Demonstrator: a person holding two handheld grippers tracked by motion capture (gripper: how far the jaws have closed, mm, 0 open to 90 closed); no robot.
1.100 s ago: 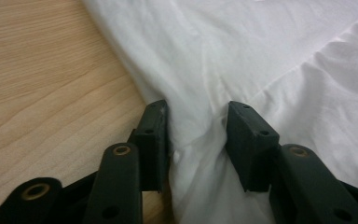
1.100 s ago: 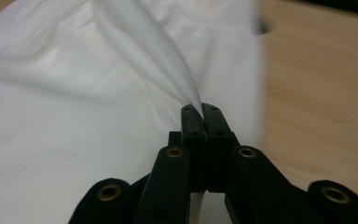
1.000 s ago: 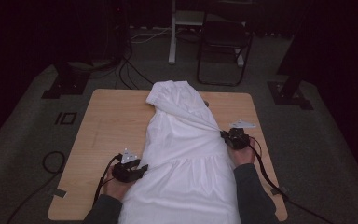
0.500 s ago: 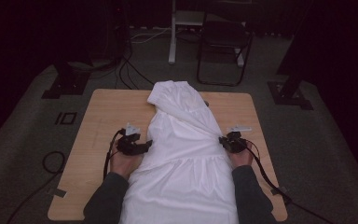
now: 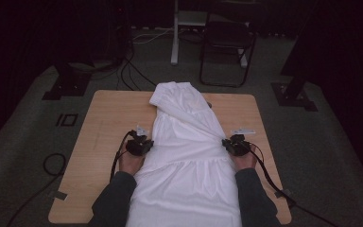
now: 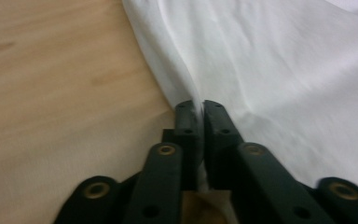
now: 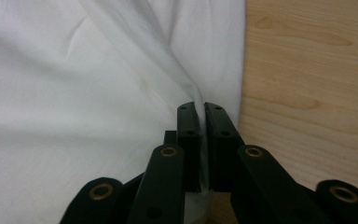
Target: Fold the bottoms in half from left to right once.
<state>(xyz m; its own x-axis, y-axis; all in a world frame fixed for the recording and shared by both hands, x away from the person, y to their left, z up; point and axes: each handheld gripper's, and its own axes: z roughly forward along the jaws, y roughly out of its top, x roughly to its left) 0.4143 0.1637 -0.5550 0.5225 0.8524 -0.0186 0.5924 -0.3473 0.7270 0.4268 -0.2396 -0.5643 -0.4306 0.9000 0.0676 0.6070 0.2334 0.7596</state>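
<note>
The white garment (image 5: 184, 151) lies lengthwise down the middle of the table (image 5: 99, 118), its folded top near the far edge and its wide hem hanging over the near edge. It looks light, soft and limp, best taken by its side edges. The left gripper (image 5: 144, 143), its jaws just closed, pinches the garment's left edge; the right gripper (image 5: 227, 143) is clenched on the right edge. No label or writing is readable.
</note>
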